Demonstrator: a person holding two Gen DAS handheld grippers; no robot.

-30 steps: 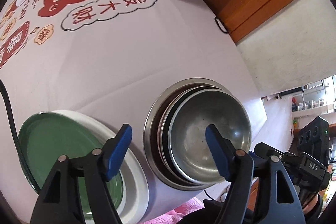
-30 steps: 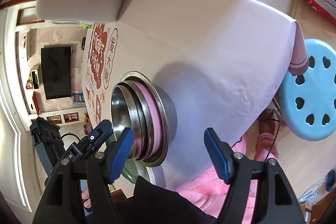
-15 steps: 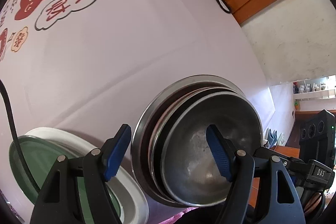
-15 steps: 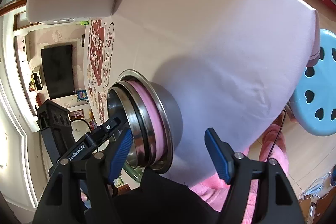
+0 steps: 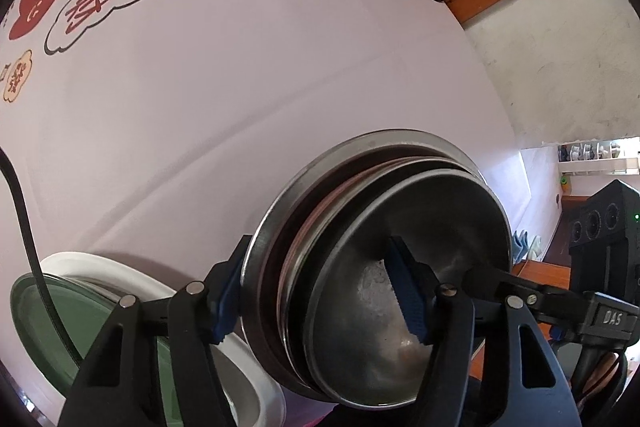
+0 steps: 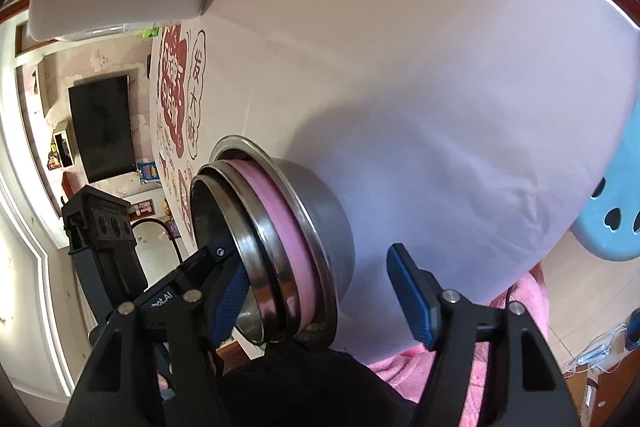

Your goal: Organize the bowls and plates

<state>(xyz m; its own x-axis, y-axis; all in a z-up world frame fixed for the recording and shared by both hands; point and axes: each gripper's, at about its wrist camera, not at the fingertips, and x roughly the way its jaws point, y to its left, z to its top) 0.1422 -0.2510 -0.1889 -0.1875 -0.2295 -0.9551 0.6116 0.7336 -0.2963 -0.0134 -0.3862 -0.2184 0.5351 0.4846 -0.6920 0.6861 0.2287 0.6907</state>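
We hold both grippers at the stack of nested bowls (image 5: 384,267), which sits near the front edge of the round table (image 5: 240,87) under its pale lilac cloth. The left gripper (image 5: 316,291) straddles the stack's near rim, one blue pad outside the big steel bowl (image 5: 276,227), the other inside the small top bowl (image 5: 440,267); its jaws are closing, the rims between them, and we cannot tell whether the pads press yet. The right gripper (image 6: 324,295) straddles the opposite side, its jaws also closing; its right finger (image 6: 412,291) stands clear of the big bowl's wall, so this claw is not yet clamped. A pink bowl (image 6: 276,219) shows between the steel ones. Just beside the stack lies a green plate (image 5: 80,331) on a white plate (image 5: 132,275).
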